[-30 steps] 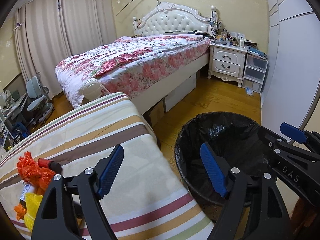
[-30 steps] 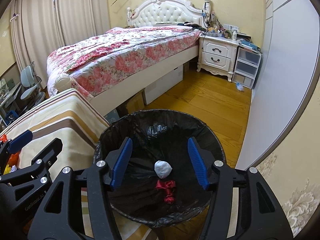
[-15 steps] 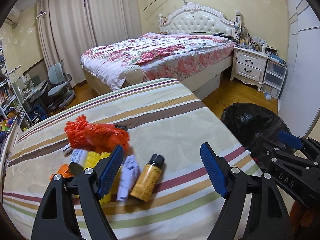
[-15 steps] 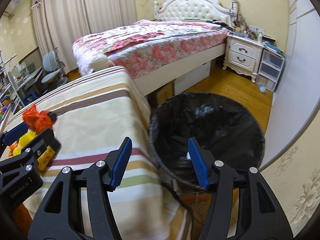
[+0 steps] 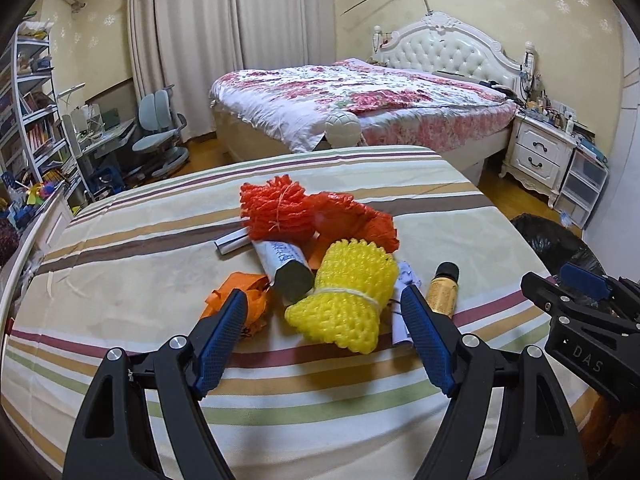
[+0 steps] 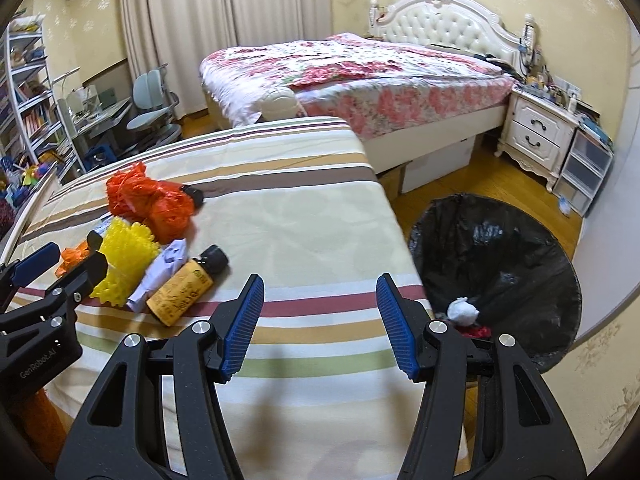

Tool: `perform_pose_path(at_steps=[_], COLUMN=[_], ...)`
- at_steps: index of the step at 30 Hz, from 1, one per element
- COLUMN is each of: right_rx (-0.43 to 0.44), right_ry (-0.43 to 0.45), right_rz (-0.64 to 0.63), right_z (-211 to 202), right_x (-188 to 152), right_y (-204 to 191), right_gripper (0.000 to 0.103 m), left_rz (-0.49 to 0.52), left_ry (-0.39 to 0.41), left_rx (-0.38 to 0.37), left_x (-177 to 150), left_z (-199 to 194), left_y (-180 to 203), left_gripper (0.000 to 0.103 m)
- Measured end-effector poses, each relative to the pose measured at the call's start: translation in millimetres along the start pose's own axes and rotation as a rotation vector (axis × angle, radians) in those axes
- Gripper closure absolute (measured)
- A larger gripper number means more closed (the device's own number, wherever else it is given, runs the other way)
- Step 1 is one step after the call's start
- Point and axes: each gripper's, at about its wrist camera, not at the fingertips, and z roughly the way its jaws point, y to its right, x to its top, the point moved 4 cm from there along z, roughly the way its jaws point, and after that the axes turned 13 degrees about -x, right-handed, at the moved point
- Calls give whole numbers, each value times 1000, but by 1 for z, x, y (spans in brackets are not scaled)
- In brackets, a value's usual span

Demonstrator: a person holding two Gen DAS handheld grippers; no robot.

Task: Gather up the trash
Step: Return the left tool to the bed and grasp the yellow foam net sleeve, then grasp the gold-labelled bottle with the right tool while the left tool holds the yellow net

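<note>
A pile of trash lies on the striped cloth surface [image 5: 132,264]: an orange-red mesh net [image 5: 296,212], a yellow foam net [image 5: 348,296], a rolled paper tube [image 5: 286,266], an orange wrapper [image 5: 244,292], folded white paper [image 6: 160,270] and an amber bottle [image 6: 184,290] with a black cap. My left gripper [image 5: 323,294] is open and empty, hovering just short of the yellow net. My right gripper [image 6: 319,280] is open and empty over bare cloth, right of the bottle. The black-lined bin [image 6: 500,256] stands on the floor to the right, holding a white wad [image 6: 462,310] and a red scrap.
A flowered bed [image 5: 360,104] stands beyond the striped surface, with a white nightstand [image 5: 536,152] and plastic drawers [image 5: 584,184] at its right. A desk chair [image 5: 160,128] and bookshelf [image 5: 28,120] fill the left. A white wall panel [image 6: 612,216] rises behind the bin.
Both views have swung left, away from the bin and onto the pile on the striped cloth. The pile now sits in front of the left gripper. Neither gripper's opening has changed.
</note>
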Motion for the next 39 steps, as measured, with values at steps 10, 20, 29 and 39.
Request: perform_pose_path(at_steps=[10, 20, 29, 39], right_rx=[6, 20, 59, 93], right_ry=[-10, -15, -6, -24], right_rz=[-18, -22, -39, -94], right_z=[4, 6, 1, 4], right_x=[0, -3, -1, 2], right_y=[-13, -19, -35, -70], right_gripper=[46, 46, 46, 46], left_rz=[-11, 20, 4, -65], left_ry=[-33, -30, 1, 49], left_rx=[-40, -86, -77, -23], left_x=[-12, -17, -24, -26], left_z=[12, 6, -27, -56], left_y=[-15, -6, -14, -50], left_gripper=[37, 55, 55, 55])
